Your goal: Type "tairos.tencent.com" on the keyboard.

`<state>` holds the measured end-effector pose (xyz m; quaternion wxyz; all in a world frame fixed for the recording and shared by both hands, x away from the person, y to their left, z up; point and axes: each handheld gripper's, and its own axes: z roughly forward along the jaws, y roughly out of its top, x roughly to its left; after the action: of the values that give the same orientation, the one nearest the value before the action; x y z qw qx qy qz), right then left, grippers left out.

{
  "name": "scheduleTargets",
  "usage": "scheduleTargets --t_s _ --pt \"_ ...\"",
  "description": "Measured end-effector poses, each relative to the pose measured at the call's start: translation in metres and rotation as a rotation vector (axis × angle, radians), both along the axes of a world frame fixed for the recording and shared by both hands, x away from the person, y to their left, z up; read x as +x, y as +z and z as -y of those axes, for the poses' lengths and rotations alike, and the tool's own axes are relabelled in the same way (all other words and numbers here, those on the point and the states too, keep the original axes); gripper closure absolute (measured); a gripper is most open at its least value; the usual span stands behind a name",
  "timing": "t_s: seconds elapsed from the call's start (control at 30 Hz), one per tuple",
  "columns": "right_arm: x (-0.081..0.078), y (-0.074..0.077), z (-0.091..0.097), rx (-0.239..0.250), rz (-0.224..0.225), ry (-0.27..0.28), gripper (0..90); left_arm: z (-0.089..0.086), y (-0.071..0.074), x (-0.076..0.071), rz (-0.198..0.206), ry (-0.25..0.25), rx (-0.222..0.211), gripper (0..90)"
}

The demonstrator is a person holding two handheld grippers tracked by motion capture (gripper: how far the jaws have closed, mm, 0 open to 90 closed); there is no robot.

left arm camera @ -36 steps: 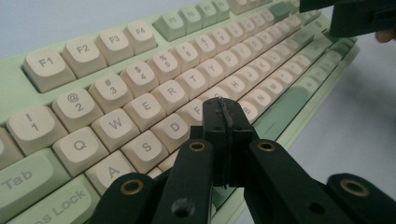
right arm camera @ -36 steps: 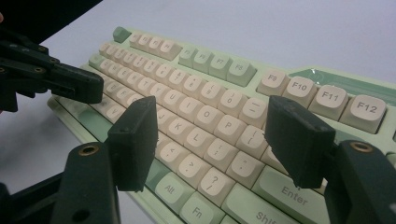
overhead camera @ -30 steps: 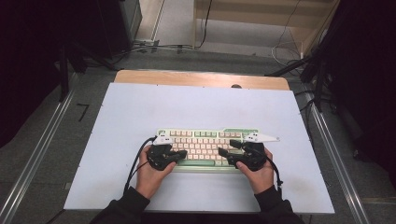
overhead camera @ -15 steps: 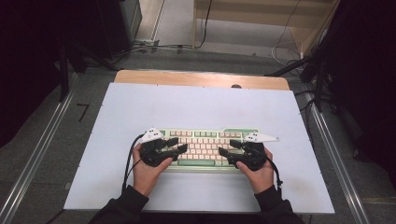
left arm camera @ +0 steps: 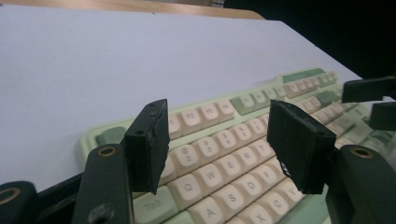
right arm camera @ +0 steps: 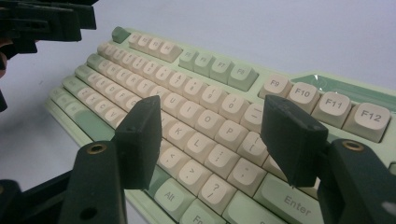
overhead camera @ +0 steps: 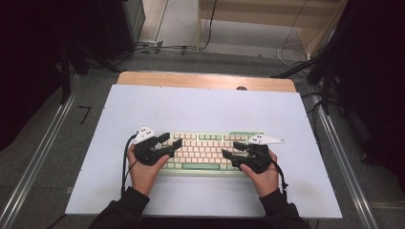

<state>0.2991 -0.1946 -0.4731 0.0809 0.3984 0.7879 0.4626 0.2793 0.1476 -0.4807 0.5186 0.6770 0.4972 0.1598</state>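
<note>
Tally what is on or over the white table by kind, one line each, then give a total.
Keyboard: 1
Left claw, open: 1
Right claw, open: 1
Hands, left hand and right hand: 2
Total: 5, all on or over the white table.
</note>
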Motion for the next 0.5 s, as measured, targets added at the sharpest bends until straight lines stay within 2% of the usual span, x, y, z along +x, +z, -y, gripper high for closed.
scheduleTargets --t_s 0.1,0.13,0.2,0.33,0.4,0.5 --pt "0.002 0.001 -0.002 -0.004 0.005 0.005 40.1 -0.005 -0.001 0.001 -0.004 0.022 0.003 39.6" --pt "0.002 0.001 -0.003 -0.007 0.005 0.005 43.5 -0.005 -0.001 0.002 -0.004 0.026 0.000 39.6" --pt "0.003 0.001 -0.005 -0.018 0.009 0.009 52.6 -0.006 -0.001 0.002 -0.003 0.030 0.000 39.6" --pt "0.006 0.001 -0.011 -0.048 0.029 0.021 79.1 -0.006 -0.001 0.002 -0.005 0.026 0.000 39.7" --pt "0.008 0.001 -0.013 -0.056 0.031 0.031 87.5 -0.005 -0.001 0.002 -0.006 0.020 0.002 39.8" --pt "0.010 -0.002 -0.017 -0.071 0.028 0.042 88.1 -0.005 -0.001 0.002 -0.003 0.018 0.001 39.9"
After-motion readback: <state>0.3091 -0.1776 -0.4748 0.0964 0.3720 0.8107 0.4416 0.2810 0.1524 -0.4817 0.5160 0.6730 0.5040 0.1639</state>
